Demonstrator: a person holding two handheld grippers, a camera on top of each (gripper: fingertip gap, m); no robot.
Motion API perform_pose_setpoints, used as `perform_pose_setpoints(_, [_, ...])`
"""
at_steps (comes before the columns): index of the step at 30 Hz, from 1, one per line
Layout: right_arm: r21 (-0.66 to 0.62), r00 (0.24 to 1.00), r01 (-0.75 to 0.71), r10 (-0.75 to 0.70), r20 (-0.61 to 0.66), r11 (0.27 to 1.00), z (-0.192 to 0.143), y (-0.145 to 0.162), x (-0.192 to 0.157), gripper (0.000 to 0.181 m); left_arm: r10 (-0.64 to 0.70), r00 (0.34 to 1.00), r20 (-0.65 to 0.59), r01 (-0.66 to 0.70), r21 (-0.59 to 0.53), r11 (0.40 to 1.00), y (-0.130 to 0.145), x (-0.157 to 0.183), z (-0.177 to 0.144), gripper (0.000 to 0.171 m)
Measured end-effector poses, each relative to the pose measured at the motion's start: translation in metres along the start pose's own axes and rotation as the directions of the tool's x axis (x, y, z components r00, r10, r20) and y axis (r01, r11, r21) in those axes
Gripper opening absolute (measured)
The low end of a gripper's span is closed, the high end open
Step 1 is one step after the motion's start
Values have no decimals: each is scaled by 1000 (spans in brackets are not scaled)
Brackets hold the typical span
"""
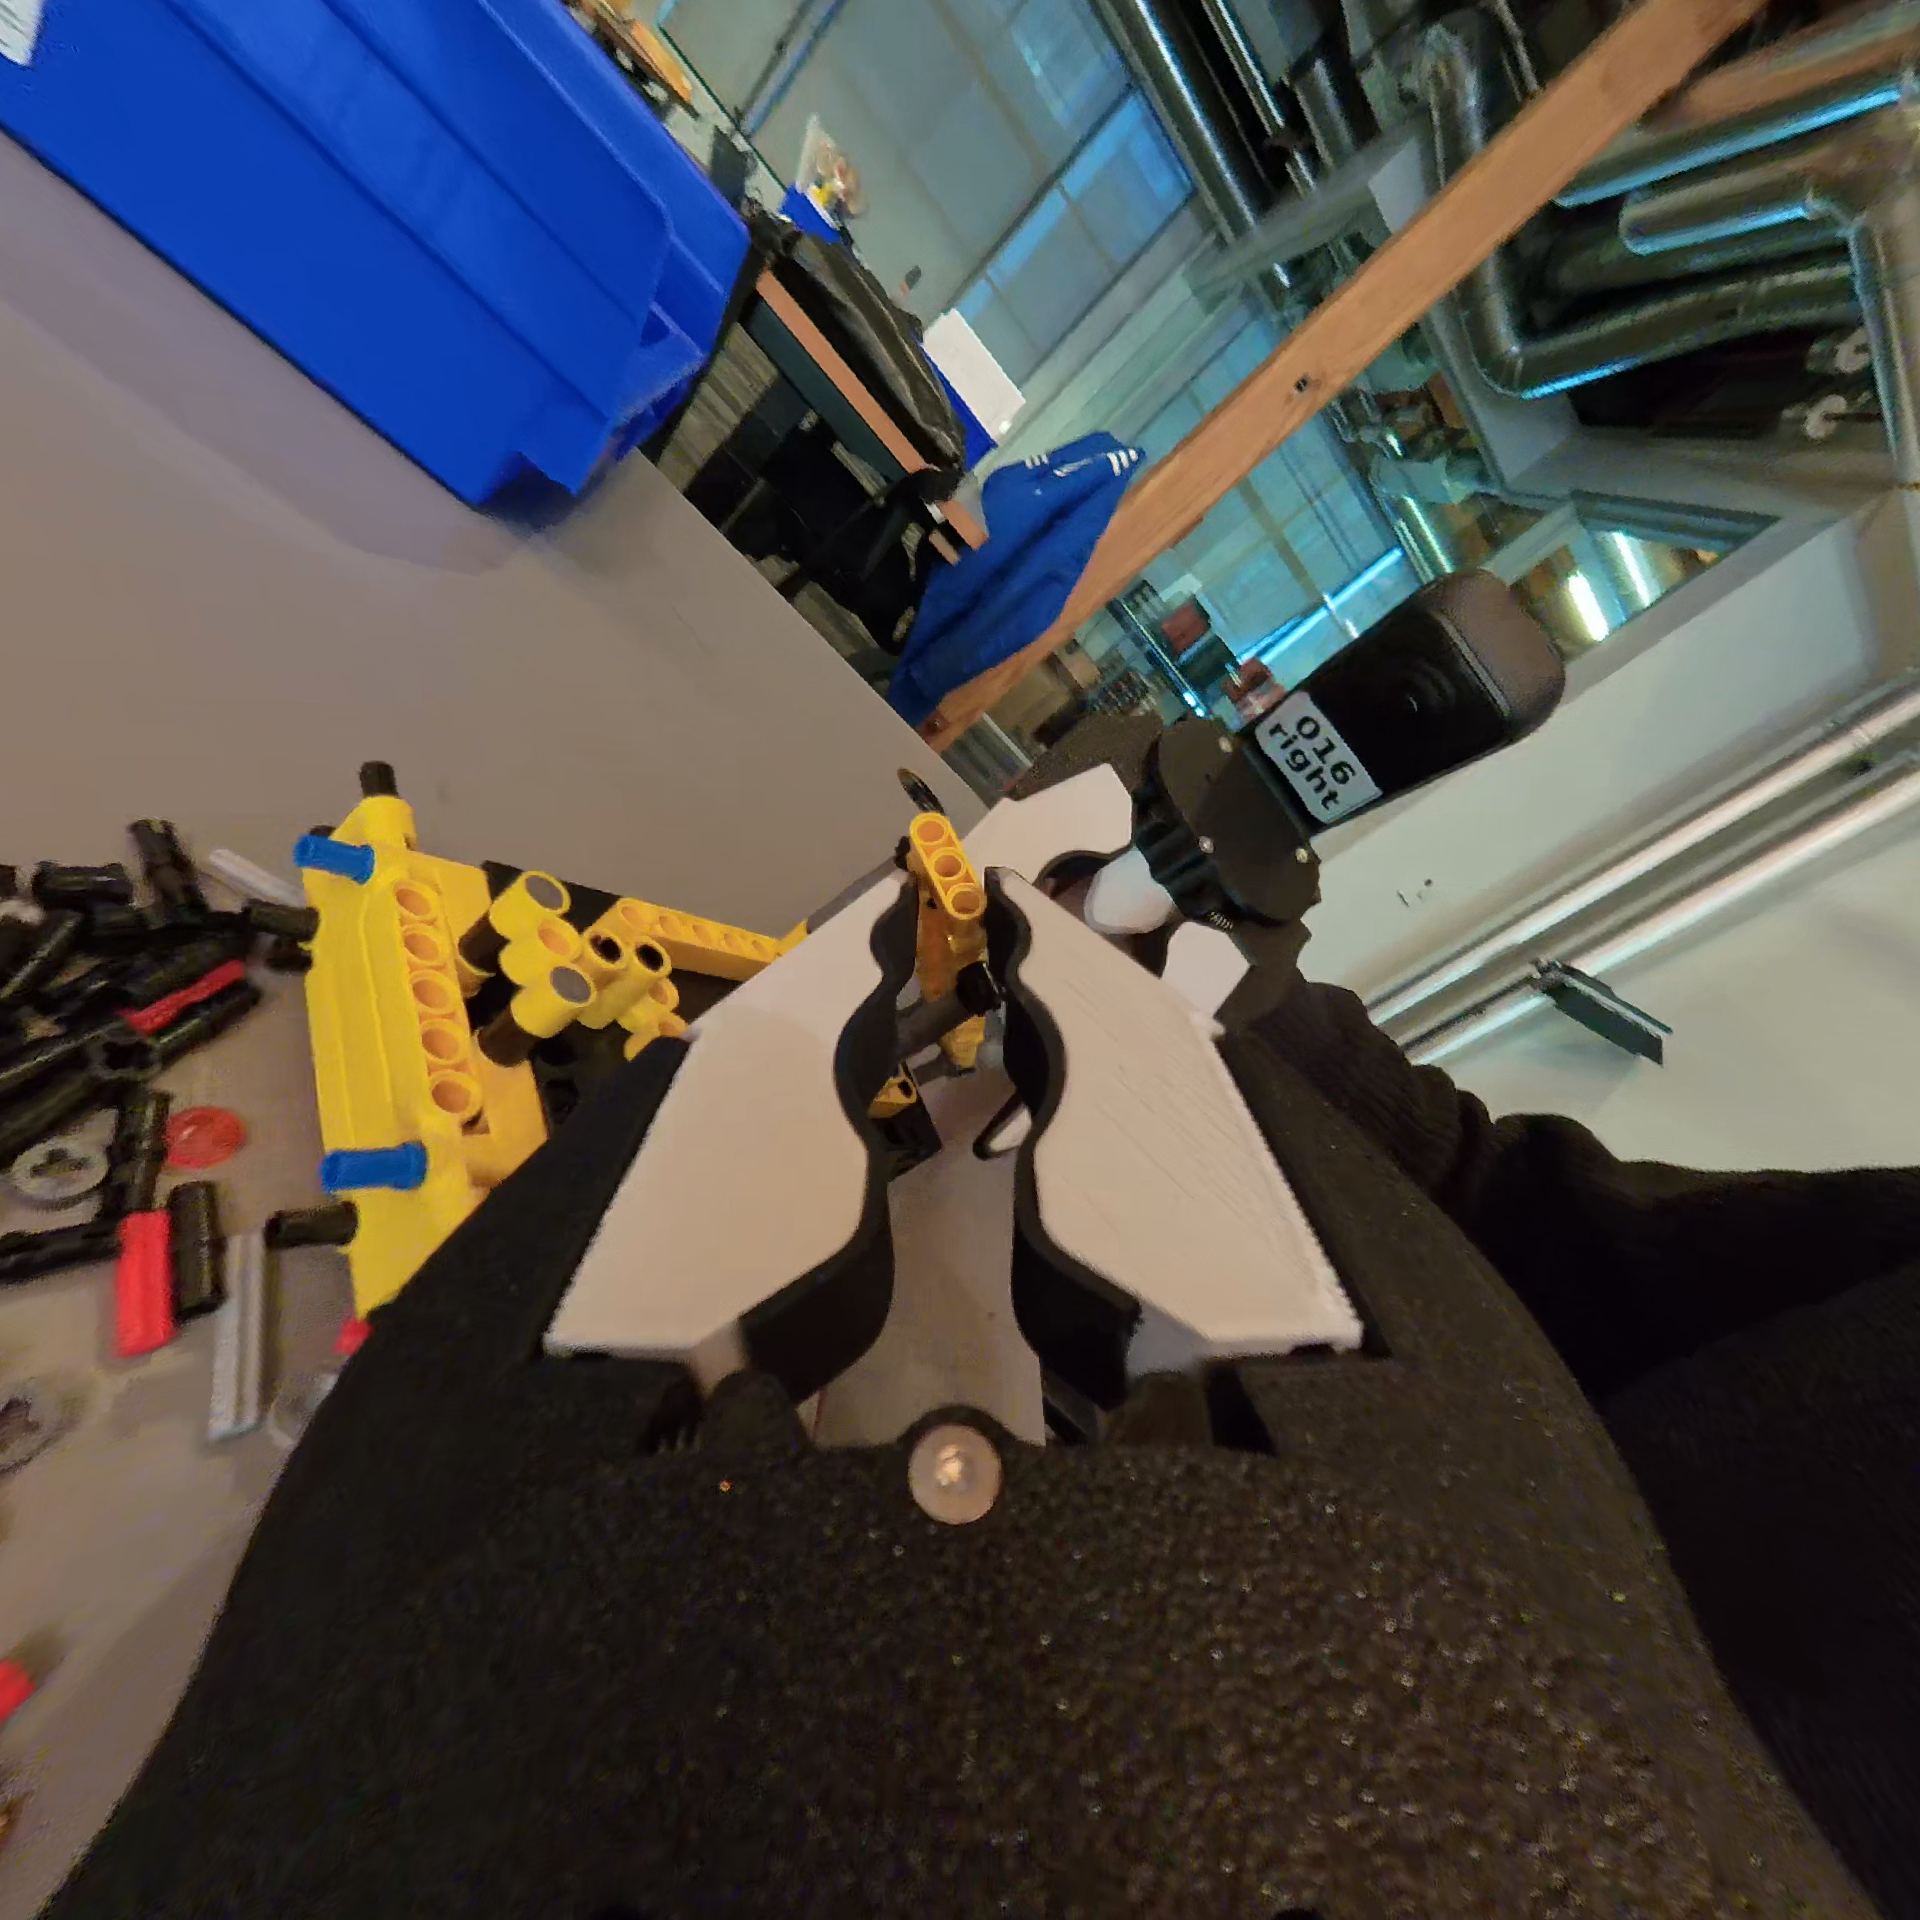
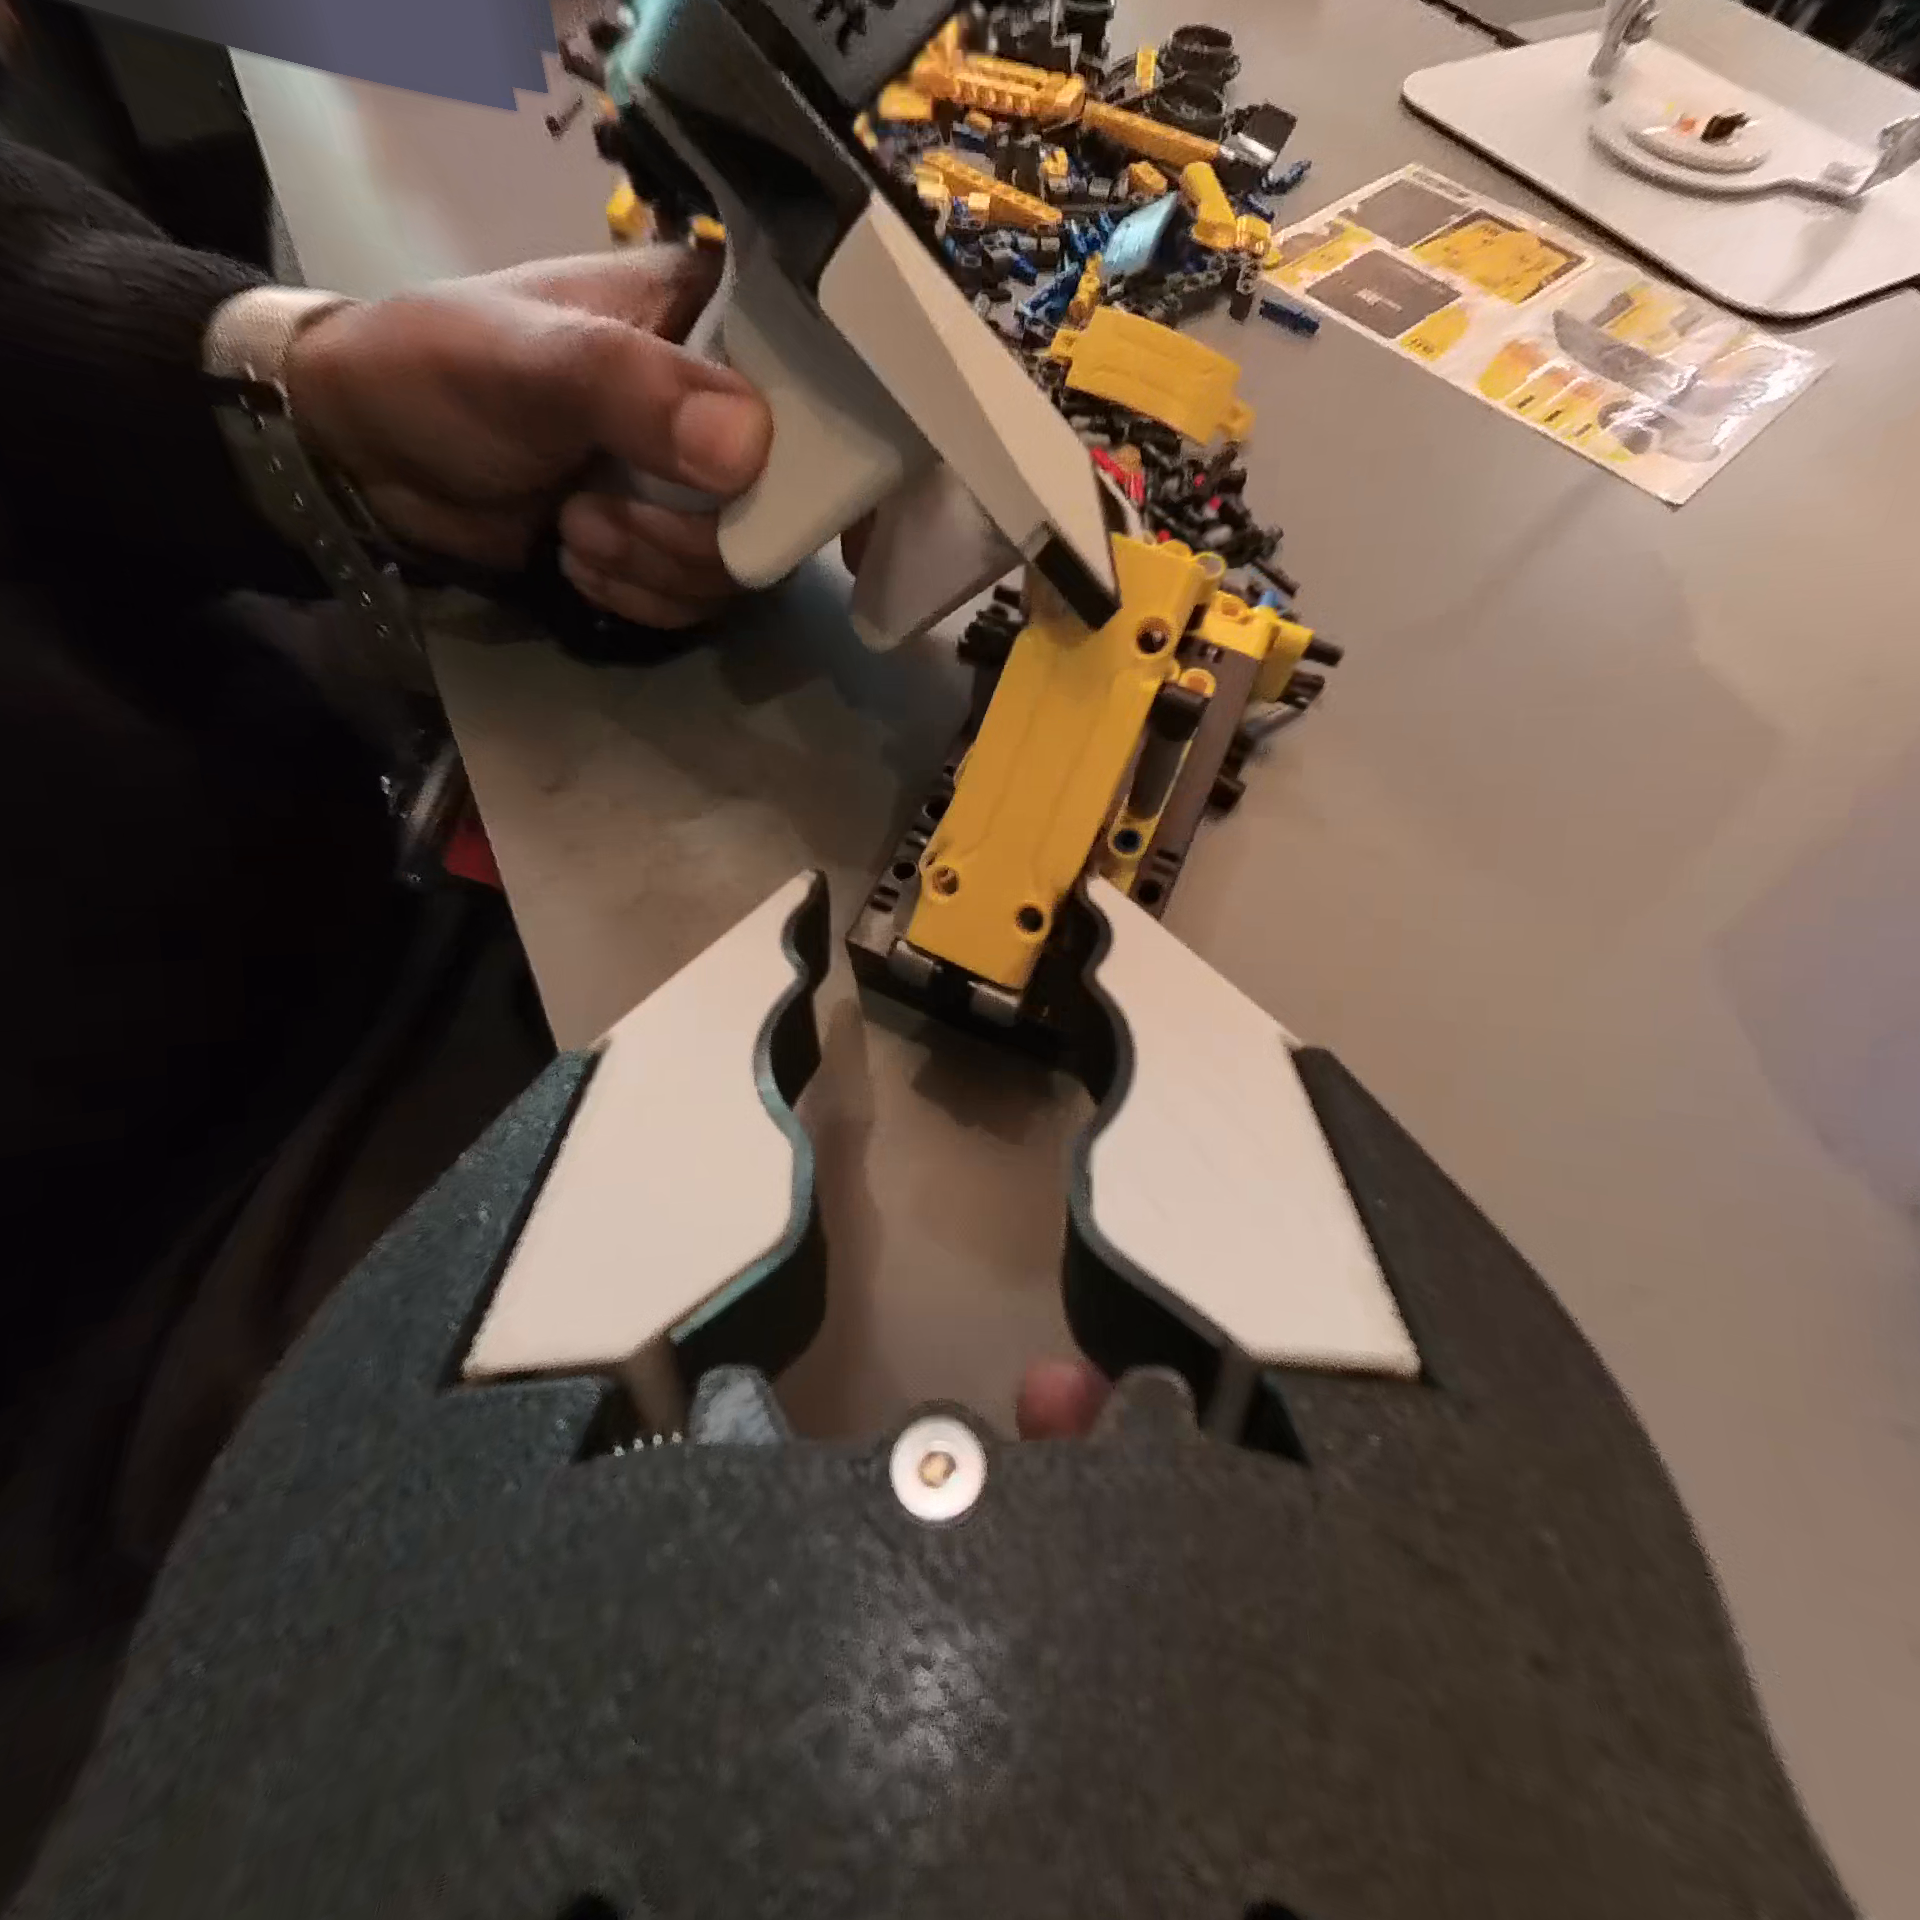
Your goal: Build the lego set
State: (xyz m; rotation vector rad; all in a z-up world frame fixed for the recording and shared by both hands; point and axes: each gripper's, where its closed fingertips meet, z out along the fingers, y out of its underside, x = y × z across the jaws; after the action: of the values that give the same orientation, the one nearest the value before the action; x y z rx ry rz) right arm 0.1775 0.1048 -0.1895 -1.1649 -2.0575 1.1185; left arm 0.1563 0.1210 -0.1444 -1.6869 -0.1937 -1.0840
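Gripping a short yellow beam [image 1: 948, 883] at its fingertips, the left gripper [image 1: 951, 914] sits clamped; the right gripper [image 2: 956, 935] stands apart, straddling the near end of the yellow-black assembly [image 2: 1049, 769], whose long axis runs away toward the left gripper.

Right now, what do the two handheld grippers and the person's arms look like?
Each gripper, left gripper and right gripper, has white wedge fingers with wavy black pads on a speckled black body. A labelled black camera tops the right one. Black sleeves; a wrist strap.
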Motion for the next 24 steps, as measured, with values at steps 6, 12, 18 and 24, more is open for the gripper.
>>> perform_pose_setpoints(6, [-14, 1000, 9, -9, -6, 1000, -11, 5, -32, 29, 17, 998, -60, -22, -80, 997, 10, 10, 10, 13])
perform_pose_setpoints(12, [-12, 993, 20, -21, -119, 1000, -18, 7, -32, 21, 9, 998, -63, -15, -90, 996, 14, 11, 12, 13])
perform_pose_setpoints(18, [65, 996, -50, 54, -69, 997, -21, 5, -39, 18, 2, 998, -67, -7, -82, 997, 14, 12, 12, 10])
perform_pose_setpoints(24, [46, 996, -25, 29, -90, 999, -11, 9, -35, 18, -11, 997, -79, 4, -82, 997, 14, 13, 12, 8])
